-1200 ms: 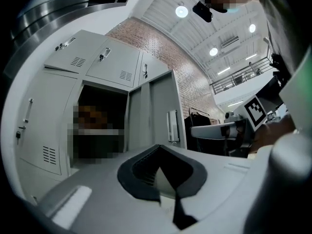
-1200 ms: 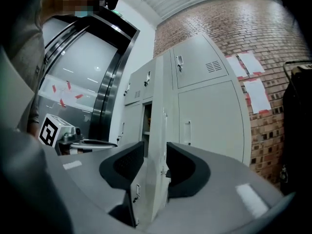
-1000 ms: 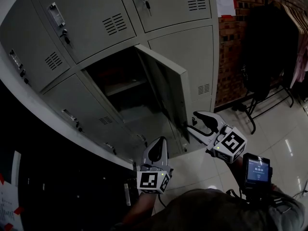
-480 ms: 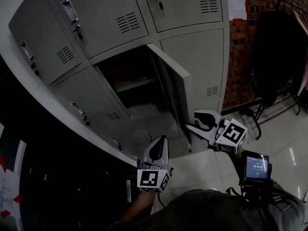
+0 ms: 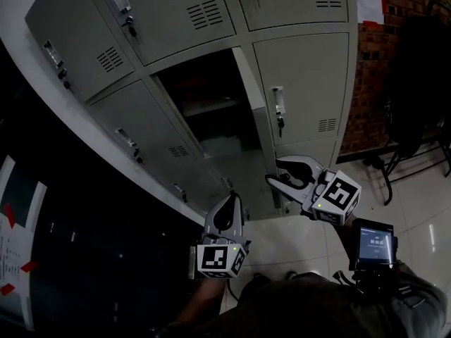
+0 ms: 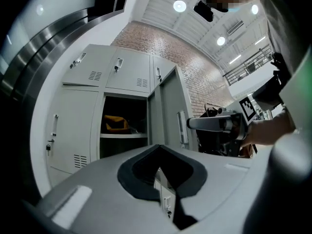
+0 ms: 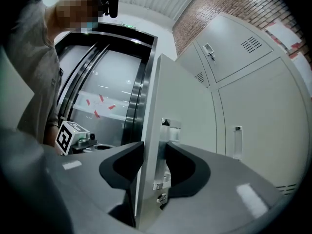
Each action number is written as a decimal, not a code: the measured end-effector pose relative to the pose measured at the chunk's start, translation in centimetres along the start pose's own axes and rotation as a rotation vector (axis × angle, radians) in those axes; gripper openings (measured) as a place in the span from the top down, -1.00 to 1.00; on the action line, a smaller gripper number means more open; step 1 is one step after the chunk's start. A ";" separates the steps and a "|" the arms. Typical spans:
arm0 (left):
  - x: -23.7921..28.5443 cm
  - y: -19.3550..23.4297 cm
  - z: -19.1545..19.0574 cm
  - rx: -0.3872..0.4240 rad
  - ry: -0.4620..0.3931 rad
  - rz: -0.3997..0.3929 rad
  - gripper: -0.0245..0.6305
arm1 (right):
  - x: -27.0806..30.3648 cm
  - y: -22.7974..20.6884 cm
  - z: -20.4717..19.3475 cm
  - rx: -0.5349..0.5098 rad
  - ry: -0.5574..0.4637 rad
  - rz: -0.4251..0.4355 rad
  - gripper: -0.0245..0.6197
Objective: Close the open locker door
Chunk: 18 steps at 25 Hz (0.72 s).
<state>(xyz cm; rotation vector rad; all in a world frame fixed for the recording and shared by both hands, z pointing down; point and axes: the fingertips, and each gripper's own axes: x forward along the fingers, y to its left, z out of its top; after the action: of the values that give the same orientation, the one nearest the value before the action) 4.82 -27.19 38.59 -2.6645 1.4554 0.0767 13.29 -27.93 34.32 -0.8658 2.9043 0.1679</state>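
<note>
The open locker door (image 5: 254, 118) stands almost edge-on in the head view, in the middle of a grey locker bank (image 5: 303, 83). My right gripper (image 5: 275, 171) is at the bottom of the door's free edge. Its jaws are closing, with the door (image 7: 148, 130) between them and both pads against it, near the lock plate (image 7: 168, 128). My left gripper (image 5: 224, 213) hangs lower and to the left, shut and empty, pointing at the lockers. In the left gripper view the door (image 6: 168, 106) and the right gripper (image 6: 209, 123) show ahead.
A yellow thing (image 6: 116, 123) lies on the shelf inside the open locker. A rack with dark clothes (image 5: 423, 83) stands at the right by a brick wall (image 5: 366, 83). Glossy floor tiles (image 5: 416, 210) lie below, and a dark glass front (image 5: 70, 259) runs along the left.
The right gripper's jaws have narrowed around the door's lower edge. The door now looks thinner, nearly edge-on, and the whole view has shifted. The left gripper has stayed low.
</note>
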 end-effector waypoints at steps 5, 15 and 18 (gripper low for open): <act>-1.0 3.0 -0.3 -0.003 -0.006 0.050 0.93 | 2.8 1.3 -0.3 0.007 -0.002 0.024 0.50; -1.1 11.6 -1.1 -0.033 -0.037 0.042 0.93 | 11.3 3.0 -1.4 -0.012 0.020 -0.002 0.55; -0.7 14.6 -1.1 -0.037 -0.043 0.030 0.93 | 14.5 2.8 -1.9 -0.012 0.027 -0.024 0.56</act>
<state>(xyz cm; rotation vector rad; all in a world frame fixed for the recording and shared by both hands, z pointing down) -7.83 -34.53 38.75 -2.6528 1.4947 0.1634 -0.43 -33.64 34.44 -0.9122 2.9192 0.1730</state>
